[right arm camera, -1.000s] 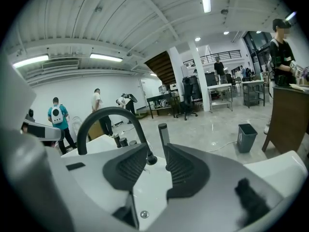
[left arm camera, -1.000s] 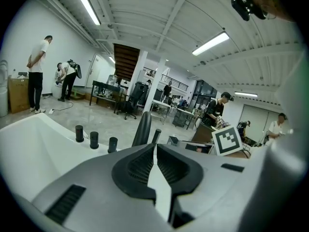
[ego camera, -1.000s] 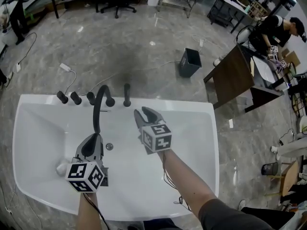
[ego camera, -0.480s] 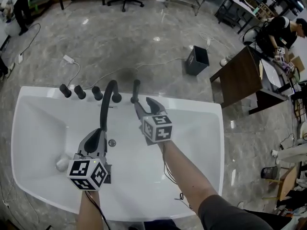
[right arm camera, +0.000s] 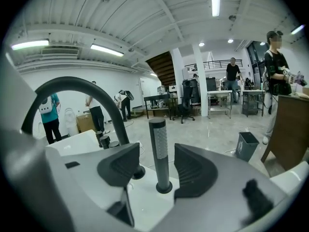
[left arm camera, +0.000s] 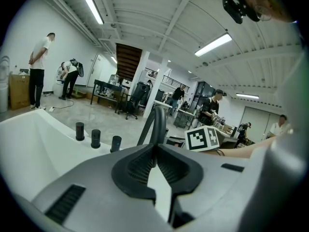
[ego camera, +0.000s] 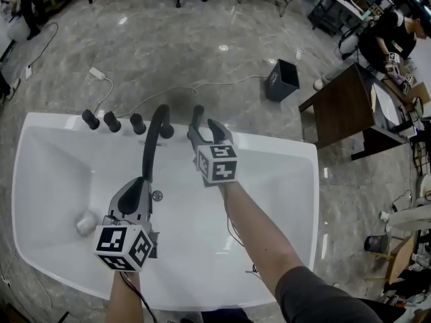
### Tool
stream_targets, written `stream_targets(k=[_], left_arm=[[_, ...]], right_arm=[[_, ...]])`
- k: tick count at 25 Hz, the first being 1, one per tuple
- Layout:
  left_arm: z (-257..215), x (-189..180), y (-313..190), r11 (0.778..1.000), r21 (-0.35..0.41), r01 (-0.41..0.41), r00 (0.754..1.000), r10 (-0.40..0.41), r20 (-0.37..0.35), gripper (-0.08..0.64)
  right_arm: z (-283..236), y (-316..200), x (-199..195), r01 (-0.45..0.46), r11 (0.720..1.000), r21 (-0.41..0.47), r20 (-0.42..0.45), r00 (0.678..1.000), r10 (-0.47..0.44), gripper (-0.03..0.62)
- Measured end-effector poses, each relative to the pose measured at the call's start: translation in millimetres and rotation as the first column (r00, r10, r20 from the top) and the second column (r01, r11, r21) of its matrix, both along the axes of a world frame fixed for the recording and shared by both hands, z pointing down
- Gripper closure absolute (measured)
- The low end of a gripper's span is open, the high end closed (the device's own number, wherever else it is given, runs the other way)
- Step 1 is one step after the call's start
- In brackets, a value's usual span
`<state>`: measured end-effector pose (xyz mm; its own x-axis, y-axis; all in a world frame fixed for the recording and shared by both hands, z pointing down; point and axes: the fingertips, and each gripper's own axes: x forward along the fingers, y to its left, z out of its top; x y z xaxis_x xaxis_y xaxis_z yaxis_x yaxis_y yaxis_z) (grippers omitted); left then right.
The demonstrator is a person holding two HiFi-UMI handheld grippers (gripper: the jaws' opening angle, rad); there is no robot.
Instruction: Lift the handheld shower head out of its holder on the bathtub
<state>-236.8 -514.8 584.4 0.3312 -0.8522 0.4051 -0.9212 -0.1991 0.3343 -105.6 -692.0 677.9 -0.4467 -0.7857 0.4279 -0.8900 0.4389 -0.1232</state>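
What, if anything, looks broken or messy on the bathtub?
Nothing looks broken or spilled. The shower head stands straight on the bathtub rim. One small pale lump lies inside; I can't tell what.

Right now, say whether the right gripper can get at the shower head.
Probably yes: the right gripper has just been opening its jaws, which straddle the shower head without touching; nothing blocks them.

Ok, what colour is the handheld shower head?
The shower head is black with a grey textured face, clearest in the right gripper view.
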Motion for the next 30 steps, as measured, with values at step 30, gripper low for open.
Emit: stream_targets(k=[30], left_arm=[[1.4, 10.9, -5.6, 1.000, -0.015, -0.008, 1.000, 0.008, -0.002, 0.529]], right_arm=[[21.3, -28.2, -6.5, 0.036, 0.999, 0.030, -0.042, 0.999, -0.034, 0.451]])
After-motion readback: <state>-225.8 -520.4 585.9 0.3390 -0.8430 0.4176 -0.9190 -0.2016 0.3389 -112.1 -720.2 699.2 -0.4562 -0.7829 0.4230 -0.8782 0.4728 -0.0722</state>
